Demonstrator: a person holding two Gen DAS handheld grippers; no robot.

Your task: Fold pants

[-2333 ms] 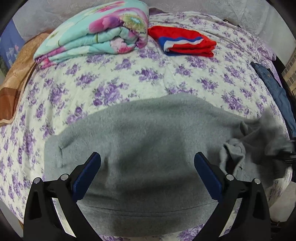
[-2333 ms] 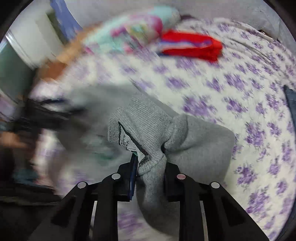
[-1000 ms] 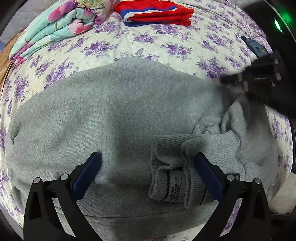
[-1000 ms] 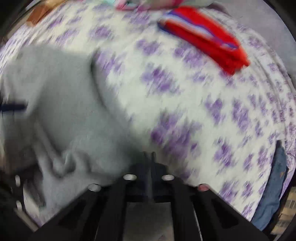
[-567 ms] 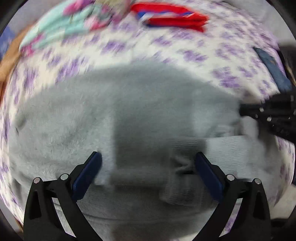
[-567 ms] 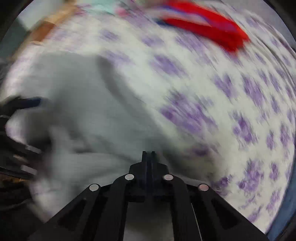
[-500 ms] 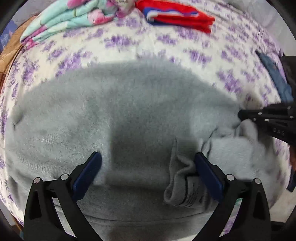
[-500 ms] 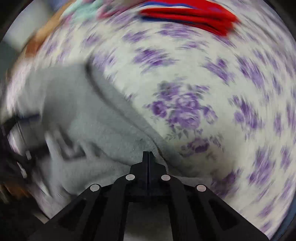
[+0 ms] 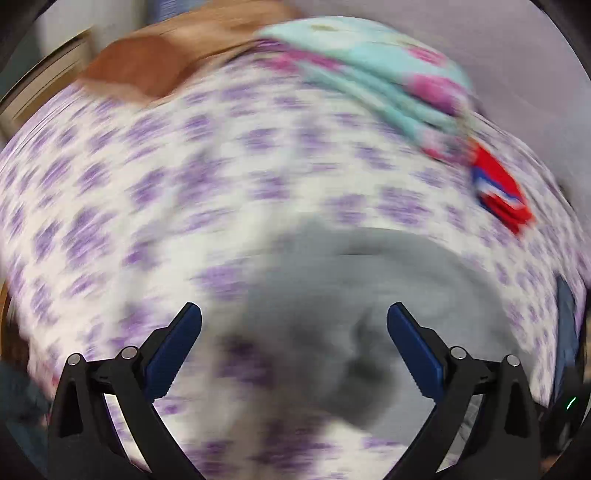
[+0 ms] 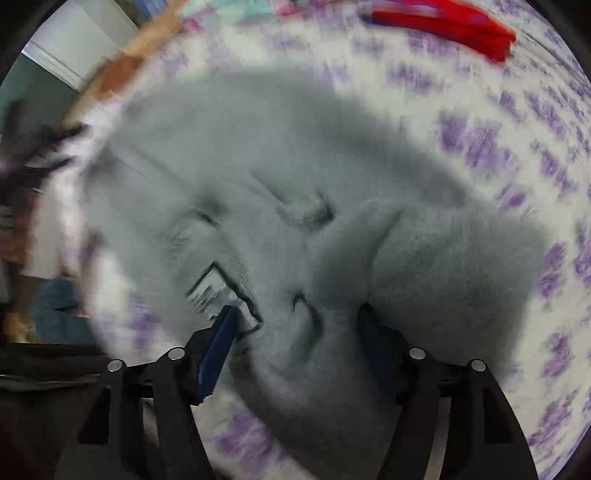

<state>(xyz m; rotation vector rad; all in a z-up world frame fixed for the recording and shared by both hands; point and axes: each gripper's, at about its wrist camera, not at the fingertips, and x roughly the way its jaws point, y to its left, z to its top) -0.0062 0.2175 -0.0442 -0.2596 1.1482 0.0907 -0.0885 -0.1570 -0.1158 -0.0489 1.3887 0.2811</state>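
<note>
- Left gripper hangs with its jaws spread wide, nothing between them, above the purple-flowered bedsheet.
- Right gripper has its jaws part-way apart with a bunched fold of the grey pants between them; blur hides whether they pinch it.
- Grey pants lie crumpled on the sheet.
- Red folded garment sits well apart, near the floral quilt.
</note>
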